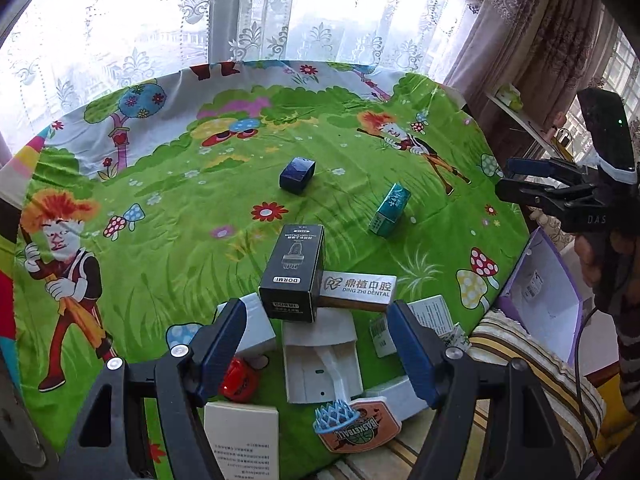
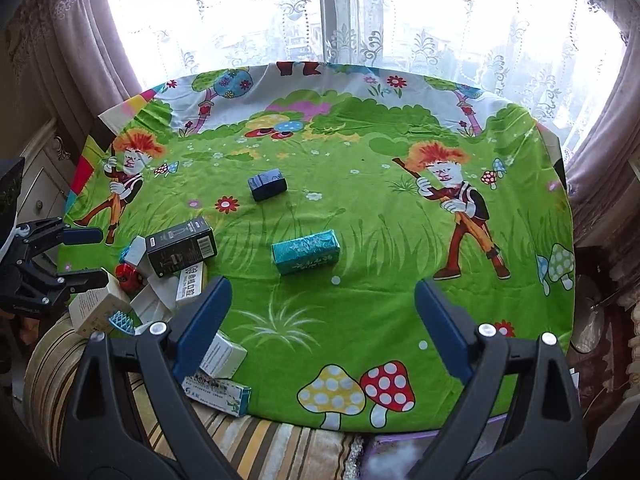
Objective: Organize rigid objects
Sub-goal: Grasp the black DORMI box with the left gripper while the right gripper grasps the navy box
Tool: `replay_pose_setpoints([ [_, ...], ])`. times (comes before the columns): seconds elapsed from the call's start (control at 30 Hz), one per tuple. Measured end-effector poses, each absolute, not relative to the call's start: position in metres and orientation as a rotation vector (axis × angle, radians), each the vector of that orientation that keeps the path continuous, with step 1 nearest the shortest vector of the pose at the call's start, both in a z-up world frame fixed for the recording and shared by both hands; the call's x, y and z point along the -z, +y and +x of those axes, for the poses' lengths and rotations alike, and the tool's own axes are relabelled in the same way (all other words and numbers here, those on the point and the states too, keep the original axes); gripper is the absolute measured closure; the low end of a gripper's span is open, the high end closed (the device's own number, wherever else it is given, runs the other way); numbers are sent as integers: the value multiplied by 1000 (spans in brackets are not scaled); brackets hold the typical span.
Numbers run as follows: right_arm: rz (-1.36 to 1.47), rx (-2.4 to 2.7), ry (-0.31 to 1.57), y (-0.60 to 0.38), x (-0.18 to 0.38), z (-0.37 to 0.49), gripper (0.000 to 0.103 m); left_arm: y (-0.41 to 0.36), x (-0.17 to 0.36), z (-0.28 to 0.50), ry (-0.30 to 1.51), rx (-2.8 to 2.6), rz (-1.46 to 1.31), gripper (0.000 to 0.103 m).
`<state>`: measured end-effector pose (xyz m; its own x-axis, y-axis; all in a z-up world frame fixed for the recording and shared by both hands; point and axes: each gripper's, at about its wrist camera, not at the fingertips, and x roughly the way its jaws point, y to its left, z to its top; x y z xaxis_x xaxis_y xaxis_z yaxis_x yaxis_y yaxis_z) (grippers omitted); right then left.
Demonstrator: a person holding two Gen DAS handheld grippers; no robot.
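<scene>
Both your left gripper (image 1: pixel 316 344) and right gripper (image 2: pixel 320 324) hang with jaws apart and nothing in them, probably so you can pick from the box pile (image 1: pixel 320 320) under the left one, while the teal box (image 2: pixel 306 257) lies ahead of the right.

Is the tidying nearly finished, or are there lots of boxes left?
Hardly begun. Neither the left tool nor the right tool holds anything; both are open. The dark blue box and teal box lie apart on the green cartoon cloth, and the black carton tops a jumbled pile.
</scene>
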<state>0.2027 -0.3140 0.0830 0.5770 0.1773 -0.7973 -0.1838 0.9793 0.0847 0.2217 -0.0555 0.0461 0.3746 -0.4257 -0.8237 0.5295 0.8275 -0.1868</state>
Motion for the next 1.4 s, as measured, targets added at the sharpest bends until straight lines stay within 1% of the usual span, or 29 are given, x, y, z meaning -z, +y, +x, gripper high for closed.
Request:
replay_pose_setpoints([
  [0.27,-79,-277,988,-282,-51,265,9,-85,-17,267,1130,633,160,29],
  [0.4,-112,-296,1023,-268,-31,289,9,-87,1,280,1178,628,144,30],
  [0.47,-128,-297,1038,-261,-21,299,9,-88,4,285,1186,637,130,38],
  [0.53,-133,-307,1050,-254,-13,308,9,-91,9,289,1201,647,144,53],
  [0.6,-131,-320,1059,-248,-6,317,9,-91,15,293,1215,650,142,62],
  [0.7,-129,-339,1057,-240,-1,330,9,-84,14,299,1209,641,67,63],
  [0.97,-175,-407,1062,-213,11,356,9,-51,-12,308,1095,531,-123,63],
  [1.13,-206,-433,1086,-198,23,370,9,-37,-20,307,1057,487,-141,63],
  [1.23,-214,-437,1103,-193,29,377,14,-32,-22,305,1045,469,-150,63],
  [1.27,-213,-431,1109,-193,31,380,18,-32,-21,304,1044,466,-151,63],
  [1.33,-211,-423,1125,-193,35,384,27,-30,-18,302,1051,462,-163,63],
  [1.37,-209,-418,1134,-193,38,385,37,-29,-16,301,1055,457,-166,63],
  [1.4,-205,-413,1132,-193,38,386,43,-29,-14,300,1058,452,-169,63],
])
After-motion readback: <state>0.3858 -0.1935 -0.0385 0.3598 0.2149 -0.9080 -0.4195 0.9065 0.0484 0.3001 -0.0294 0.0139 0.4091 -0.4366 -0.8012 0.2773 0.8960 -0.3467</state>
